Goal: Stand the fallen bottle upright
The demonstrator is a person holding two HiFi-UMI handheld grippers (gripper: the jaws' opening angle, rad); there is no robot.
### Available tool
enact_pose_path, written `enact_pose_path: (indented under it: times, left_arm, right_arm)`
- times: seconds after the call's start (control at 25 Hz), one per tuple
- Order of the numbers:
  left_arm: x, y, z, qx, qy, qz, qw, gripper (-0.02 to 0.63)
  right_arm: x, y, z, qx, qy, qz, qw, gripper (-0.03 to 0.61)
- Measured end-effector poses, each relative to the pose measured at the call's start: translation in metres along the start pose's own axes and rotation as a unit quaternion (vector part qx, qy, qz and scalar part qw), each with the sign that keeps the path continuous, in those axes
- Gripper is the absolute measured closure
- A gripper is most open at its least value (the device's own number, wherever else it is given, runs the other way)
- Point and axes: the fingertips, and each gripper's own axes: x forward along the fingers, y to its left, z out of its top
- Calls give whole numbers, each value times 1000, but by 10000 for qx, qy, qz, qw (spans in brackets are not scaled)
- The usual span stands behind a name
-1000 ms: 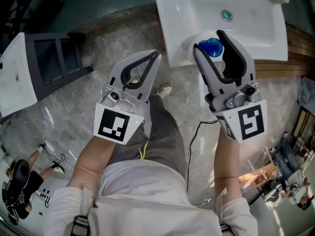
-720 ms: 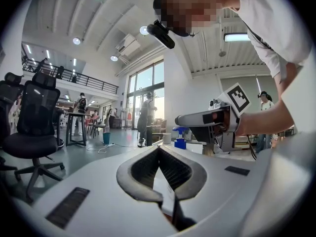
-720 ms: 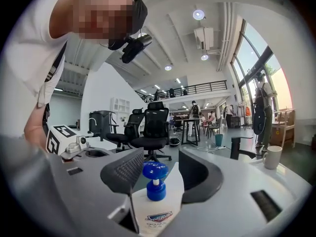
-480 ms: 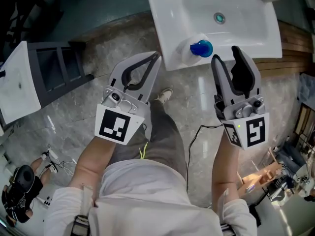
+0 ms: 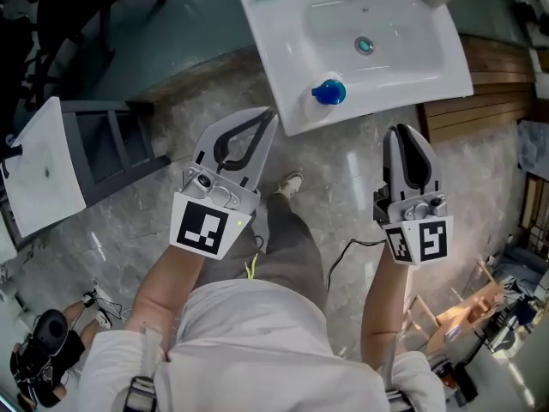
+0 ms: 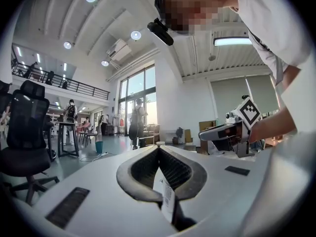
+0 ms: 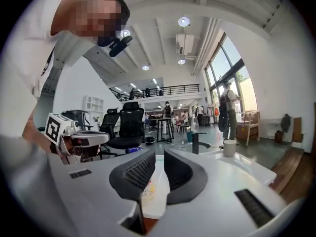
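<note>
Basically done: the bottle [image 5: 328,93] stood on the front rim of the sink [image 5: 429,50], blue cap pointing straight up at the head camera, so its long axis looked vertical. My right gripper [image 5: 410,133] sat clear of it, back over the floor, with the bottle ahead and to that gripper's left. Its jaws had just been closing, down to a thin slit, nothing between them. My left gripper [image 5: 273,114] was clenched on nothing, tip just short of the sink edge, and looked the nearer one. My read: no regrasp needed.
</note>
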Motion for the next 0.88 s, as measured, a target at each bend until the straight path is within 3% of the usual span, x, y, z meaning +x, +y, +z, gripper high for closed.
enact_pose_path:
  times: [0.4, 0.88]
  left_arm:
    - [-36, -10, 59, 112, -277, -57, 9995, 597]
    - [-87, -20, 121, 201, -691, -80, 9974, 595]
  right_arm:
    - [-72, -19, 28, 144, 90, -1169, 9930, 528]
    - [-134, 9, 91, -213, -168, -1523, 9880, 529]
